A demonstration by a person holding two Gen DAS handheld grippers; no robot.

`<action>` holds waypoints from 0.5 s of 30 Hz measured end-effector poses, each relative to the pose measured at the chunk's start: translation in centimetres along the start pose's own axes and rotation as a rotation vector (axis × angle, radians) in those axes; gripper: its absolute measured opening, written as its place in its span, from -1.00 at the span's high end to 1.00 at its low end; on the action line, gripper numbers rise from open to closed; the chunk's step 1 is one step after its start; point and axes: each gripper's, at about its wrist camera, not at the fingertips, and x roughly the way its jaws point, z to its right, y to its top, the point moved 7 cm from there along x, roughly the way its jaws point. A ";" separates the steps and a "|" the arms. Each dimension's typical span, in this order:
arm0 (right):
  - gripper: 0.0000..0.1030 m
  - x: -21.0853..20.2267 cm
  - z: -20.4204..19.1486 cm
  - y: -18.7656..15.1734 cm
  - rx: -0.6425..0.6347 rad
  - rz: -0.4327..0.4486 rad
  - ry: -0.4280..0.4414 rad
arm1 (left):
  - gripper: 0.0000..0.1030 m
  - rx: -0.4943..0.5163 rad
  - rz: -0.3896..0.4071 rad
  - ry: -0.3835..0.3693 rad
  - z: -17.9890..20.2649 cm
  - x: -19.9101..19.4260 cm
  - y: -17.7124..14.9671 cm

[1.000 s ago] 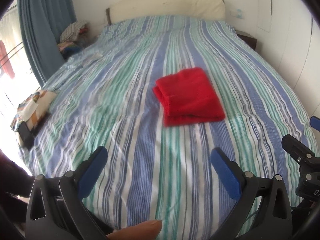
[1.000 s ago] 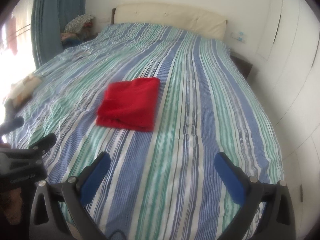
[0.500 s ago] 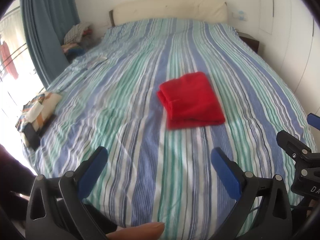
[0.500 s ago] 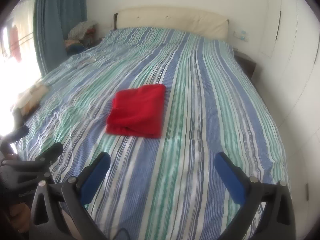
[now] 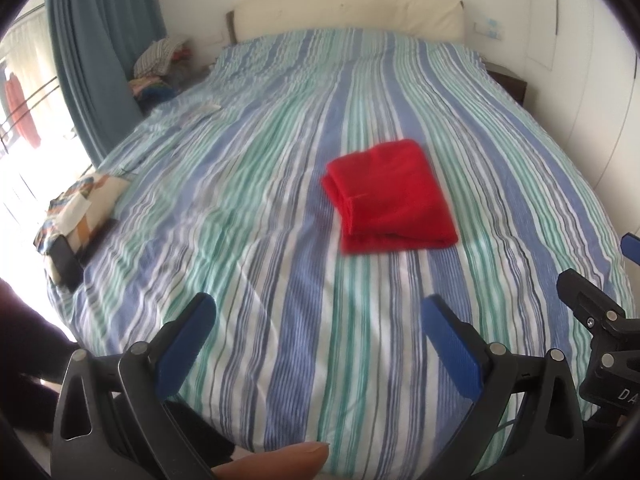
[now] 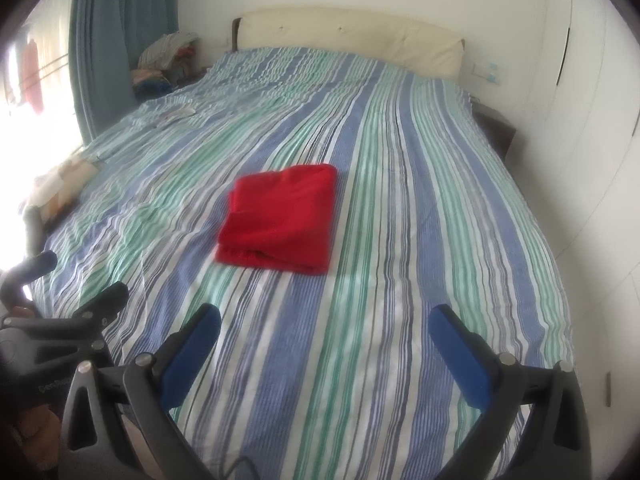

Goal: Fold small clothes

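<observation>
Folded garment (image 5: pixel 390 192) on bed (image 5: pixel 280 320) (mid-mattress), headboard (image 5: pixel 348 10) behind.

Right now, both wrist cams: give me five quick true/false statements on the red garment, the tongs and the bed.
1. The red garment lies folded on the striped bedspread. True.
2. The left tongs are shut on the garment. False: their jaws are spread wide with nothing between them, short of the garment.
3. The right tongs are open and empty. True.
4. The garment hangs over the edge of the bed. False: it lies near the middle, bedspread showing all round it.
5. A blue curtain hangs at the bed's left side. True.
</observation>
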 end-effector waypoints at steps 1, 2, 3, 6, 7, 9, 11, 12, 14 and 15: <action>-0.99 0.0 0.0 0.0 0.001 -0.003 0.000 | -0.99 0.001 0.002 -0.002 0.0 -0.1 0.1; -0.99 -0.1 0.1 -0.1 0.003 -0.006 0.000 | -0.99 0.001 0.003 -0.004 0.1 -0.1 0.1; -0.99 -0.1 0.1 -0.1 0.004 -0.008 0.002 | -0.99 0.003 0.006 -0.006 0.1 -0.2 0.1; -0.99 -0.2 0.0 0.0 -0.005 -0.005 -0.004 | -0.99 0.006 0.004 -0.010 0.2 -0.3 0.0; -0.99 -0.2 -0.1 0.0 -0.008 -0.004 -0.006 | -0.99 0.005 0.003 -0.012 0.2 -0.2 0.0; -0.99 -0.3 -0.1 0.1 -0.007 -0.003 -0.004 | -0.99 0.000 0.001 -0.010 0.1 -0.2 -0.1; -0.99 -0.5 -0.2 0.3 -0.010 0.002 -0.007 | -0.99 -0.005 -0.002 -0.011 0.0 -0.2 -0.1; -0.99 -0.6 -0.3 0.3 -0.012 0.004 -0.007 | -0.99 -0.008 -0.003 -0.011 -0.1 -0.2 -0.1; -0.99 -0.7 -0.4 0.4 -0.015 0.004 -0.005 | -0.99 -0.012 -0.003 -0.009 -0.1 -0.2 0.0; -0.99 -0.7 -0.5 0.4 -0.017 0.004 -0.004 | -0.99 -0.014 -0.004 -0.009 -0.1 -0.2 0.0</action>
